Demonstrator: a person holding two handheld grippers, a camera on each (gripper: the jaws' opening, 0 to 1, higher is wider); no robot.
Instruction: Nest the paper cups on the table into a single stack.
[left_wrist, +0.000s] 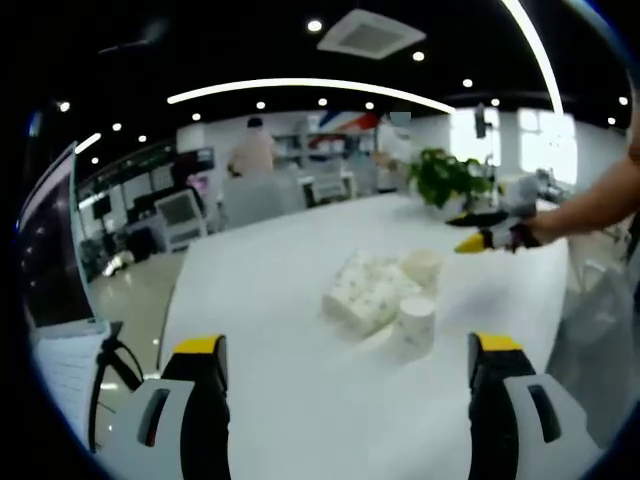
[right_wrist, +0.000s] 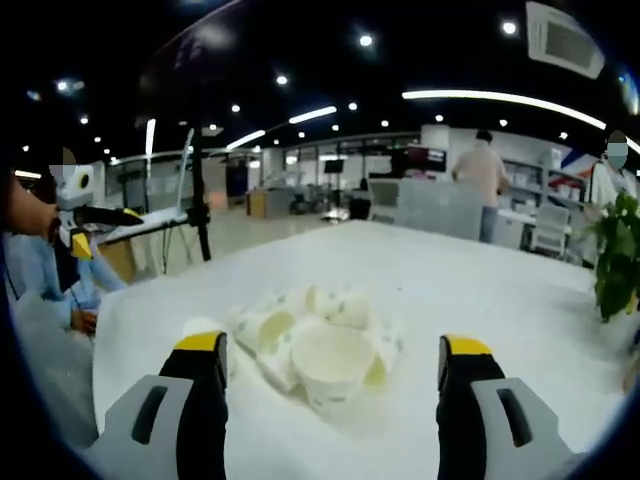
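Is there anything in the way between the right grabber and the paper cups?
Nothing visible is. In the right gripper view, the right gripper is open, and the heap of paper cups lies on the white table straight ahead between its jaws. The nearest cup lies on its side, mouth toward the camera.

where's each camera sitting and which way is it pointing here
Left gripper view: rides the left gripper, facing across the white table at the paper cups; its own open jaws rise at the bottom, and the right gripper on the person's arm enters from the right.
Right gripper view: rides the right gripper, facing the cups from close; its open jaws show.
Shared: the cups, the table, the potted plant.
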